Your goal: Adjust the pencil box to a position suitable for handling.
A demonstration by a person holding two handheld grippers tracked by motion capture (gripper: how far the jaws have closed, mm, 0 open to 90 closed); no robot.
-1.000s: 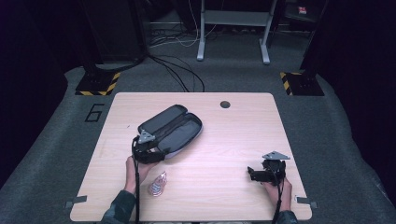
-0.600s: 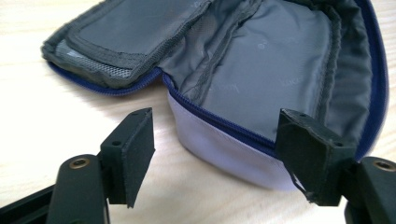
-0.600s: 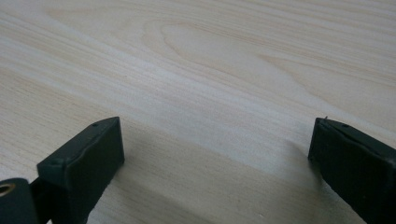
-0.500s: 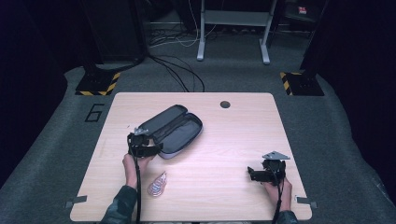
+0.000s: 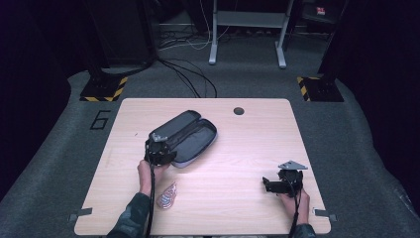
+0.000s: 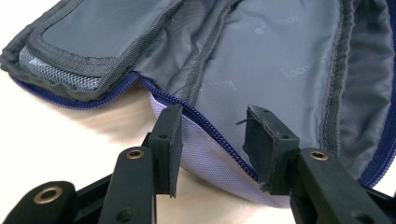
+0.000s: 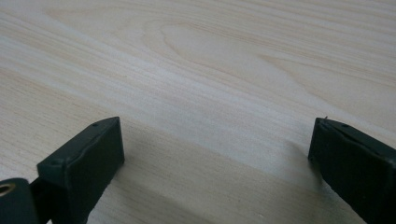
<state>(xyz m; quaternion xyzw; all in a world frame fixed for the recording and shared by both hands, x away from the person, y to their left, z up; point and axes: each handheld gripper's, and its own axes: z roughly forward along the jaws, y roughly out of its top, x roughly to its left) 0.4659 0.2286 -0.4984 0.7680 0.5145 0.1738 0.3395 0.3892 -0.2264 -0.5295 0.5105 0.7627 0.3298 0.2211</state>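
Your left gripper [image 6: 212, 135], its jaws just narrowed but not yet pressing, straddles the near zipper rim of the open grey pouch [image 5: 190, 139], whose long axis runs toward 1 o'clock, while your right gripper [image 5: 270, 184] rests wide well apart.

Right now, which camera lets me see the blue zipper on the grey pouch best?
The left gripper view: the blue zipper runs close up along the open pouch's rim, between the left tongs. The high view shows the whole pouch, small, zipper hard to see. The right gripper view shows bare table.
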